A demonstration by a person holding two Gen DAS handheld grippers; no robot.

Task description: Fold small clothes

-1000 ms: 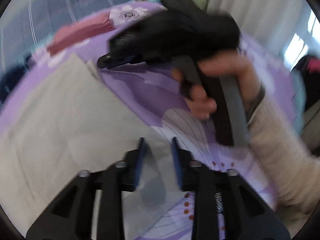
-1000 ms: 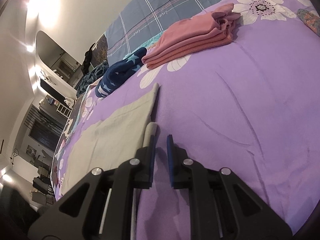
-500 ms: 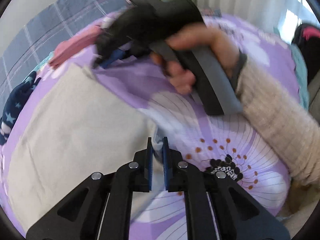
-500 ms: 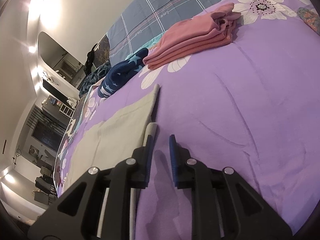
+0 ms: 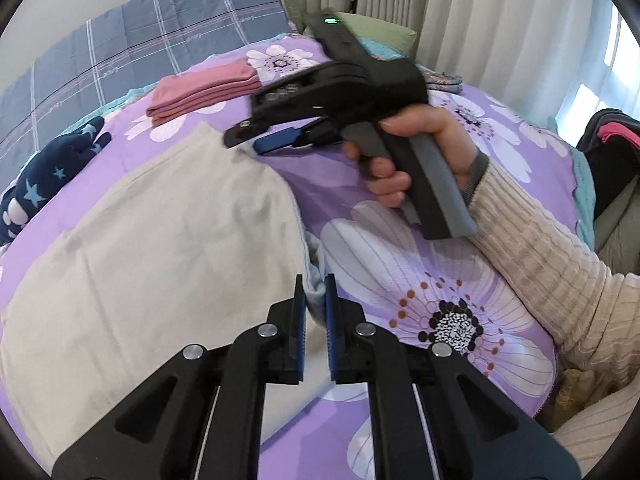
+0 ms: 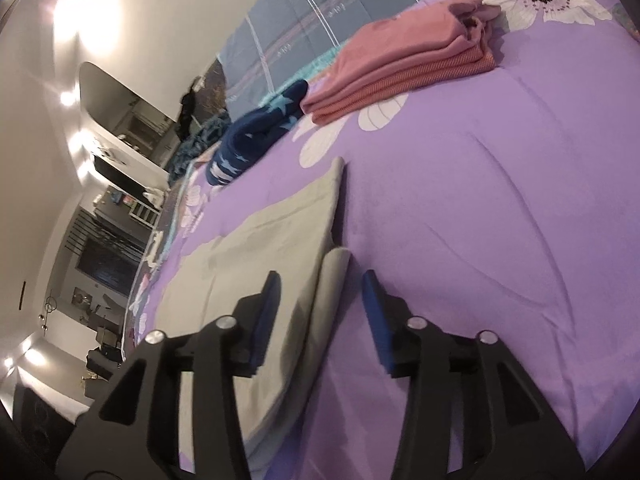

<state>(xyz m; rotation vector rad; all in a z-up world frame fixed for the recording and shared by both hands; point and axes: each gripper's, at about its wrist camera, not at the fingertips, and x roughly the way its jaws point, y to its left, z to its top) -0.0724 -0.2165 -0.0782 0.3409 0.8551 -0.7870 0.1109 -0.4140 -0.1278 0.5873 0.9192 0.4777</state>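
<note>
A beige garment [image 5: 168, 240] lies spread on the purple floral bedspread [image 5: 400, 264]. My left gripper [image 5: 314, 292] is shut on the garment's near right edge, and a fold of cloth shows between the pads. In the left wrist view a hand holds my right gripper [image 5: 256, 140] low over the garment's far corner. In the right wrist view the right gripper [image 6: 320, 284] is opening. The beige garment's [image 6: 272, 240] folded edge lies between the jaws, with neither pad pressing on it.
A folded pink stack [image 5: 204, 92] [image 6: 404, 68] and a navy star-print garment [image 5: 44, 176] [image 6: 256, 136] sit at the far side of the bed. A plaid blanket [image 5: 120, 40] lies behind them. A cream sleeve [image 5: 540, 248] crosses on the right, and curtains [image 5: 480, 20] hang behind.
My left gripper closed on the beige garment's edge and lifted it slightly. My right gripper's jaws spread apart and released the garment's edge.
</note>
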